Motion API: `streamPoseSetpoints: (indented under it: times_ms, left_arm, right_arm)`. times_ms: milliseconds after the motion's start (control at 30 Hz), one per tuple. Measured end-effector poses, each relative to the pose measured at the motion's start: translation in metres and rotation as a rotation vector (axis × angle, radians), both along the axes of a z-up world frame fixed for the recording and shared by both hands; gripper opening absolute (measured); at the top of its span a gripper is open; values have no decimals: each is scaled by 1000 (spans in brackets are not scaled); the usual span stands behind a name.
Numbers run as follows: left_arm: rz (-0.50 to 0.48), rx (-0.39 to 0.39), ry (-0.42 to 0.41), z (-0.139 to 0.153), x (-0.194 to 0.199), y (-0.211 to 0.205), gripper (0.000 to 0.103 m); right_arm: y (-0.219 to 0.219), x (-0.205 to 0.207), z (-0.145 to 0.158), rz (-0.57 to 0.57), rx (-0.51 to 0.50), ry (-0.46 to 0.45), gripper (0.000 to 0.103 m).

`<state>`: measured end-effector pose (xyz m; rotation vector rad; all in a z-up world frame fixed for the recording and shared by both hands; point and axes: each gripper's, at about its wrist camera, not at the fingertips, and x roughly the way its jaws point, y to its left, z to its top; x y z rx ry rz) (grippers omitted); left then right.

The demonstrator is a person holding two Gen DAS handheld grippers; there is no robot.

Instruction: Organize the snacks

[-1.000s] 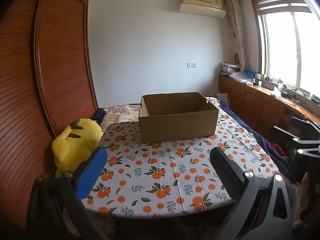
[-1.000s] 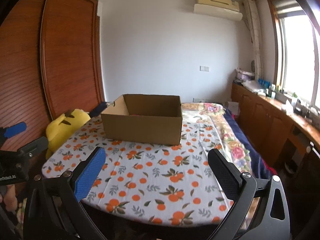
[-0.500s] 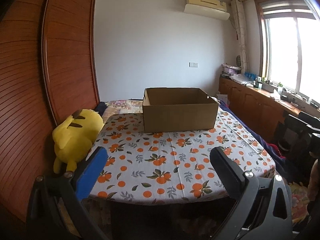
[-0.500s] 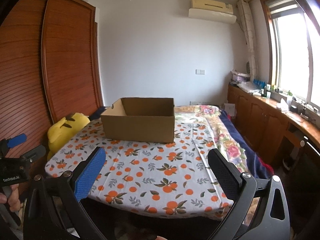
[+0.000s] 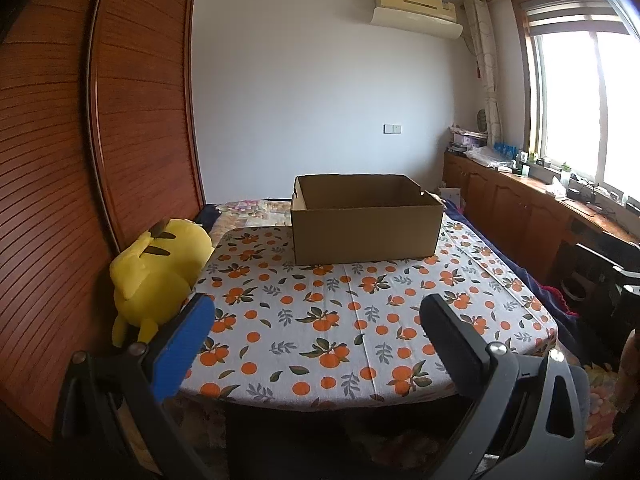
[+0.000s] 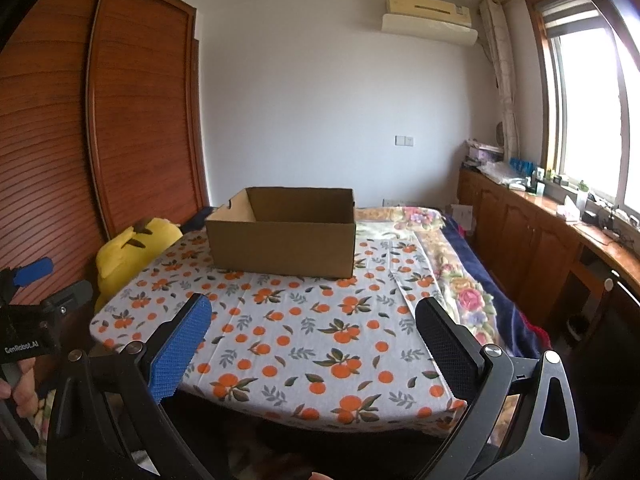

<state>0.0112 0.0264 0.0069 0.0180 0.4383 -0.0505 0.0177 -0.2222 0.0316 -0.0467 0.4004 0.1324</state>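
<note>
The left gripper (image 5: 316, 340) hovers level, short of the orange-print tablecloth (image 5: 360, 320), fingers spread, grasping nothing. The right gripper (image 6: 312, 344) is posed likewise. The open brown cardboard box (image 5: 366, 230) sits upright at the cloth's far edge, its inside hidden.

white wall (image 5: 320, 92) | wooden wardrobe (image 5: 140, 120) left | bright window (image 6: 588, 112) right | air conditioner (image 5: 416, 8) high

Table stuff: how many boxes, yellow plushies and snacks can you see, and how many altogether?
Boxes: 1, the box on the table.
Yellow plushies: 1, the plushie beside the table.
Snacks: 0 in view; the box's inside is mostly hidden.
Total: 2
</note>
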Motion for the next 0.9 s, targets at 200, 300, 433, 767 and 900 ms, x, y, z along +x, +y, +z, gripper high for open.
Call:
streamPoseSetpoints:
  times_ms: [200, 300, 433, 767, 900]
  left_arm:
    - [1, 2, -4, 0, -1, 0, 103]
    - [2, 4, -8, 1, -1, 0, 103]
    - [2, 4, -12, 2, -1, 0, 103]
    - [5, 6, -20, 4, -2, 1, 103]
    - [6, 6, -23, 5, -3, 1, 103]
  right_arm:
    - [-1, -2, 2, -3, -4, -5, 103]
    - [-1, -2, 3, -5, -4, -8, 103]
    - [0, -2, 3, -6, -6, -12, 103]
    - [2, -3, 3, -7, -7, -16, 103]
    - [1, -3, 3, -7, -5, -15, 103]
